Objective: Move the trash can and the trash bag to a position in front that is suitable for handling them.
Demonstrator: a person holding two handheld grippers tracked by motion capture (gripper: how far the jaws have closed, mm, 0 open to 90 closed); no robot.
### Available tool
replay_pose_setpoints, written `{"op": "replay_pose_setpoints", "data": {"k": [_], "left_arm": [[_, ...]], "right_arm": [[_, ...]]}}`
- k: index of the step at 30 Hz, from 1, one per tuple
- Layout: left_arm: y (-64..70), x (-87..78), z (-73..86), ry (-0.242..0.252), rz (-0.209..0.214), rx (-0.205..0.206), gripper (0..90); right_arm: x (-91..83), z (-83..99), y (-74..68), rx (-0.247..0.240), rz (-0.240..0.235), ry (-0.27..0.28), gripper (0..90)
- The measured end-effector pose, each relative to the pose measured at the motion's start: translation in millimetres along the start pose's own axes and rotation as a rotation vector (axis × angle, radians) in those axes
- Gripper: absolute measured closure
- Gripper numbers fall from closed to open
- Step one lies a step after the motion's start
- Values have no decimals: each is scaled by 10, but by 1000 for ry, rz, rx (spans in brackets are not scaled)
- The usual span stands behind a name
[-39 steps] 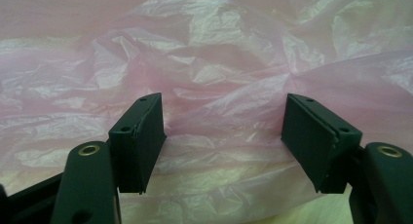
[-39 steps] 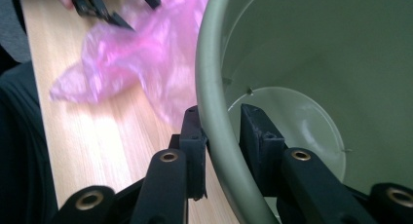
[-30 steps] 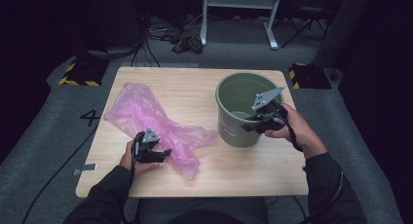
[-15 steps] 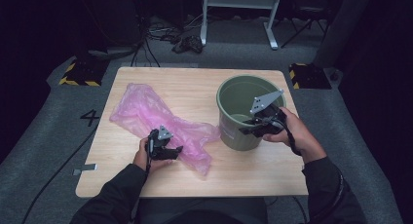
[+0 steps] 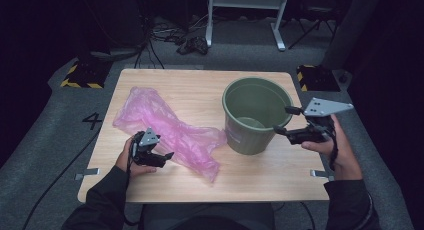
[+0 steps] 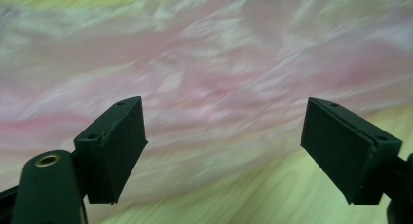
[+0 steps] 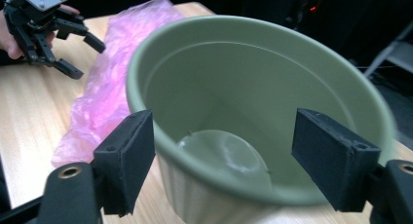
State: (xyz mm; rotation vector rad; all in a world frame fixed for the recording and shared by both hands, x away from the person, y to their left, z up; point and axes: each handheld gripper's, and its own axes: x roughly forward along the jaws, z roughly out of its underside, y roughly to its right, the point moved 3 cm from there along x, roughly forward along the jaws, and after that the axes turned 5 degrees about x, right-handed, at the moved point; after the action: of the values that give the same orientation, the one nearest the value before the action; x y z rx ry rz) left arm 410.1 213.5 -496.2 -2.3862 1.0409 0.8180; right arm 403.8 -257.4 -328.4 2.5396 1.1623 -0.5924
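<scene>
A crumpled pink plastic bag [image 5: 165,125] lies on the left half of the wooden table [image 5: 200,85]. An empty olive-green bucket [image 5: 255,112] stands upright to its right. My left gripper [image 5: 162,146] is open at the bag's near edge. In the left gripper view the bag [image 6: 219,63] lies just beyond the open left gripper [image 6: 224,136], with nothing between the jaws. My right gripper [image 5: 282,120] hangs open at the bucket's right rim. The right gripper view looks between its spread jaws [image 7: 224,156] into the bucket [image 7: 263,112], with the bag [image 7: 112,78] and the left gripper [image 7: 48,29] beyond.
The table's right edge [image 5: 320,180] is just under my right hand. Bare wood lies in front of the bucket and along the far edge. On the dark floor behind the table are cables [image 5: 195,42] and a white stand [image 5: 245,0].
My right gripper has pulled back to the right from the bucket's rim. My left gripper pushed right toward the bag, then slid back a little. The bucket has stayed put.
</scene>
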Motion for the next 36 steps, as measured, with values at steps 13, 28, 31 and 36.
{"op": "replay_pose_setpoints", "data": {"k": [13,28,31,36], "left_arm": [[32,266,-9,-62,97,63,161],[-14,424,-19,-42,147,36,202],[-52,412,-16,-16,126,18,420],[-58,416,-23,-3,111,23,629]], "right_arm": [[476,1169,299,139,100,-186,221],[847,1635,328,221,-29,-232,243],[917,1671,286,197,-11,-269,242],[952,1685,253,177,-3,-276,238]]}}
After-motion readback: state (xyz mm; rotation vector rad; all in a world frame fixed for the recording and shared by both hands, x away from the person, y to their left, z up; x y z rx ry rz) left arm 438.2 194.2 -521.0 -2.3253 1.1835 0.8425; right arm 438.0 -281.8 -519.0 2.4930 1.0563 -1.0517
